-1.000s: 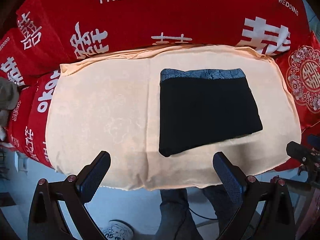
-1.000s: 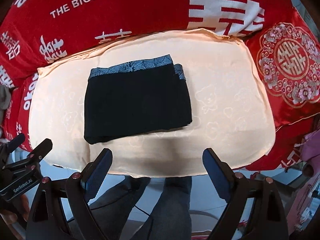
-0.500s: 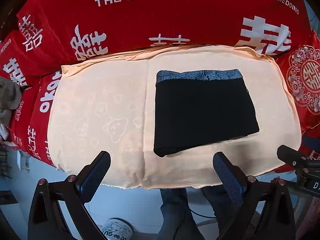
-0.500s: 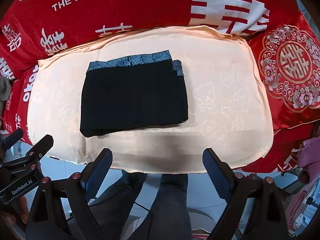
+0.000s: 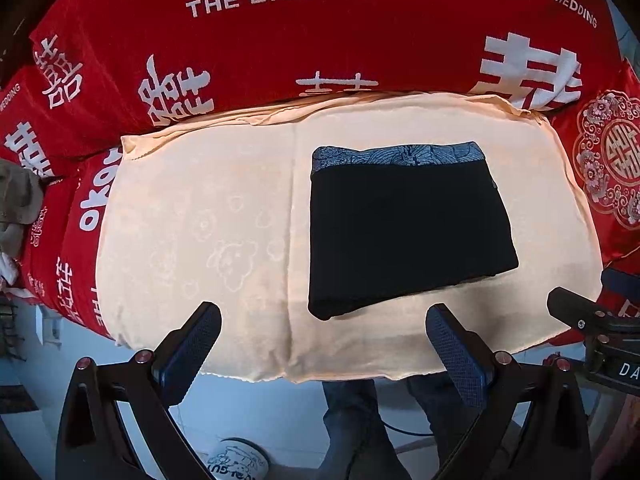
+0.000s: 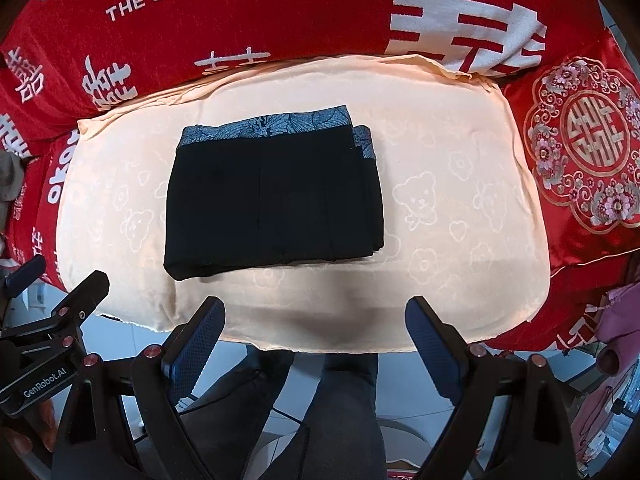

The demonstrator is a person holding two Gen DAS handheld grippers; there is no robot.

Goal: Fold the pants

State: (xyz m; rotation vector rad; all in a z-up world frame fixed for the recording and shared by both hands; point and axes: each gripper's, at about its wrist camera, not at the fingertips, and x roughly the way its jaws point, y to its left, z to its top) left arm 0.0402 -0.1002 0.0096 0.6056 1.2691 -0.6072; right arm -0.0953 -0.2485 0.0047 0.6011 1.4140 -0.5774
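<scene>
Left wrist view: the left gripper (image 5: 323, 338) holds its fingers wide, gripping nothing, short of the folded black pants (image 5: 408, 232) lying on the peach cushion (image 5: 192, 216).

Right wrist view: the right gripper (image 6: 315, 330) is likewise spread wide (and free), the pants (image 6: 272, 196) ahead, left of centre.
</scene>
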